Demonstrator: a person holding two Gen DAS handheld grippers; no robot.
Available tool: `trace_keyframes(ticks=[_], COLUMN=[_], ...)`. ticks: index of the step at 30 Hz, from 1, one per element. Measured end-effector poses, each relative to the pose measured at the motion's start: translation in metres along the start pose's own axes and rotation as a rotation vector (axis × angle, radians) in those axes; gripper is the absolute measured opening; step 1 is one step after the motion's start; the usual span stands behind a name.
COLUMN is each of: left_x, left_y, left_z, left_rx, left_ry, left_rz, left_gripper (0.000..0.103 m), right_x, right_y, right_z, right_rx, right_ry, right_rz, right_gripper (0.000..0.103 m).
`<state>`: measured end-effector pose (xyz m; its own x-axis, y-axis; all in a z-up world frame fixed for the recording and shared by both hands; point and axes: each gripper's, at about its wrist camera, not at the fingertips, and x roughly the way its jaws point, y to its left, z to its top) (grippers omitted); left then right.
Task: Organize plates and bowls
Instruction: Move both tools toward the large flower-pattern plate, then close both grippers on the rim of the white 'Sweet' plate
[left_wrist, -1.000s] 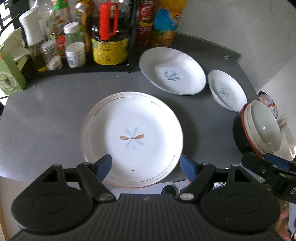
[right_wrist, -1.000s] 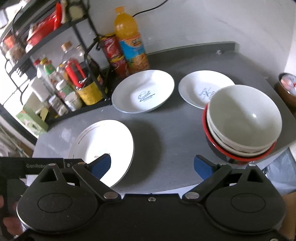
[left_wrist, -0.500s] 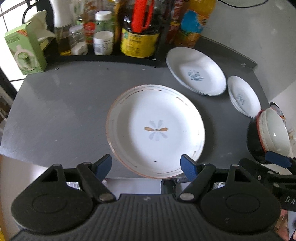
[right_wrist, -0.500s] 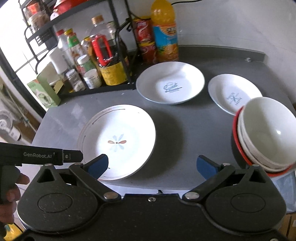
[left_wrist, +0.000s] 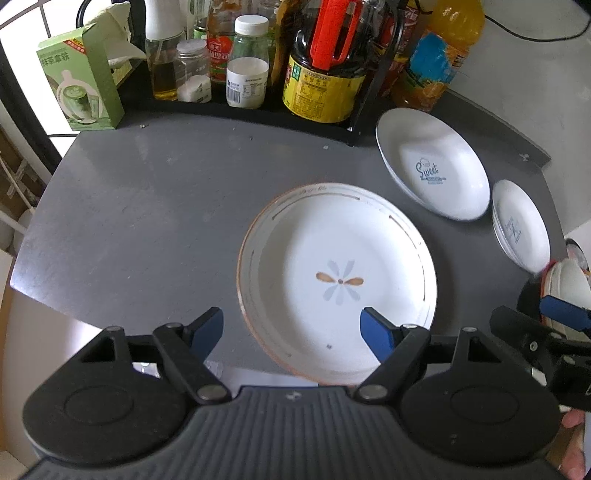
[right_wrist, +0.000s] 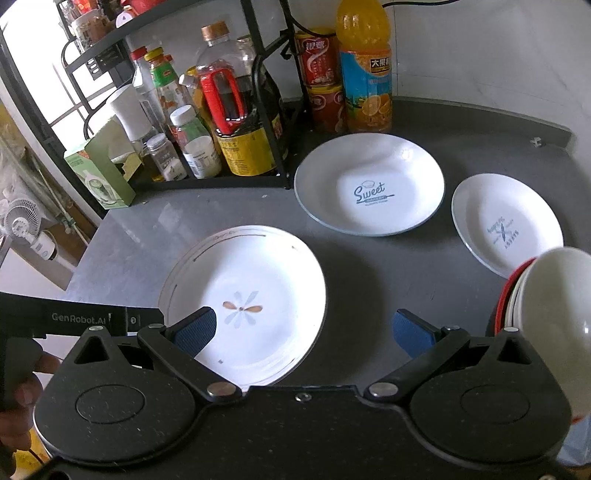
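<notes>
Both grippers, left (left_wrist: 291, 328) and right (right_wrist: 303, 328), have backed away with jaws apart, empty; the white flower-printed ceramic plate (left_wrist: 338, 280) at twelve o'clock remains unstacked.

Three white plates lie flat and apart on the grey table (right_wrist: 388, 258): the flower-print plate (right_wrist: 243, 302) nearest the front edge, the deep "Sweet" plate (right_wrist: 369, 188) behind it, the small plate (right_wrist: 506, 225) to its right. A stack of bowls (right_wrist: 546, 306) sits tilted at far right.
</notes>
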<state>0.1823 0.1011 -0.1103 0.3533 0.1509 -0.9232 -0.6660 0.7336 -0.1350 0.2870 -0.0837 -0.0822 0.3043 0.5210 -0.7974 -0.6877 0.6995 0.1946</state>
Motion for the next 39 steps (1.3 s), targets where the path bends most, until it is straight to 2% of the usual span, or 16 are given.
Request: trace_keyframes(ticks=[14,27,31,34,39], left_x=[0.049,0.082,0.094,0.103,0.119], left_y=[-0.060,-0.113,-0.121,-0.126,-0.127], left_z=[0.045,0.086,0.099,0.107,0.121], left_rx=[-0.123,-0.236,-0.278,-0.296,-0.337], left_ry=[0.047,0.025,0.011,-0.004,-0.019], left_rz=[0.029,0.028,0.006,0.002,-0.021], left_gripper=[0.080,0.080,0.079,0.078,0.073], right_x=[0.038,0.072,0.086,0.099,0.125], right_y=[-0.073,-0.126,-0.142,-0.152,-0.170], right_z=[0.061,0.115,0.126,0.136,0.150], right_rx=[-0.063,-0.122,-0.121,-0.127,-0.088], right_ry=[0.071,0.103,0.093,0.100,0.149], right_rz=[0.050,0.087,0.084,0.080,0.080], right_gripper=[0.103,0.103,0.102,0.096,0.077])
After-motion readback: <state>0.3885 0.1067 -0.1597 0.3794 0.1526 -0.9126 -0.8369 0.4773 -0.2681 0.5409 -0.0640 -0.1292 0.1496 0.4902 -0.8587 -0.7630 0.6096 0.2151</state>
